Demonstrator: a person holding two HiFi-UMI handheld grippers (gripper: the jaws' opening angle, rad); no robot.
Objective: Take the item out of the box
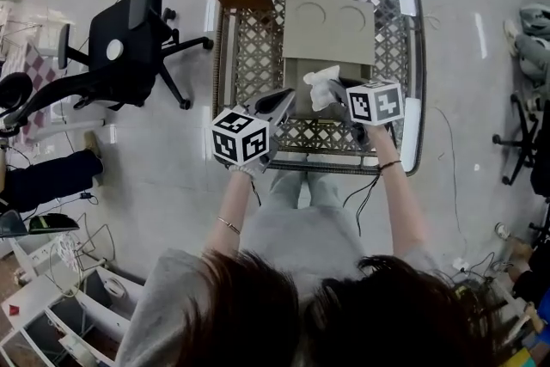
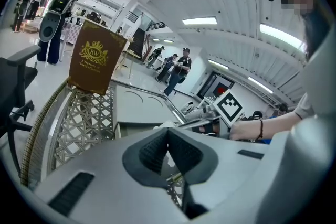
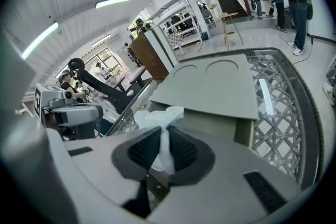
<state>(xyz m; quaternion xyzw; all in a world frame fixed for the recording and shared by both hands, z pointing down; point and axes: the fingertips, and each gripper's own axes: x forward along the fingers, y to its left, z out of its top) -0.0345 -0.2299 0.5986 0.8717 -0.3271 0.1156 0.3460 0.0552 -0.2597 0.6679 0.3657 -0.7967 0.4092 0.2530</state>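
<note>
The right gripper [image 3: 164,134] has its two dark ribbed pads clamped on a white crumpled piece of thin wrapping [image 3: 157,117]. The wrapping's bunched top stands above the jaw tips and its lower part hangs down between the pads. In the head view this one white piece [image 1: 322,86] sits just above the near edge of the grey-green cardboard box [image 1: 331,30], over the box's open front and free of the raised flap. That flap bears two round outlines side by side.

The left gripper [image 2: 168,134] has its pads pressed together with nothing between them. Its tip lies just beside the near left corner of the box, close to the right gripper and the wrapping.

There is one box, and it stands on a table with a metal lattice top [image 1: 249,56]. At the far left corner of the box, one brown carton with a gold crest [image 2: 94,57] stands upright at the table's edge. Left of the box, off the table, is one black office chair [image 1: 129,39].
</note>
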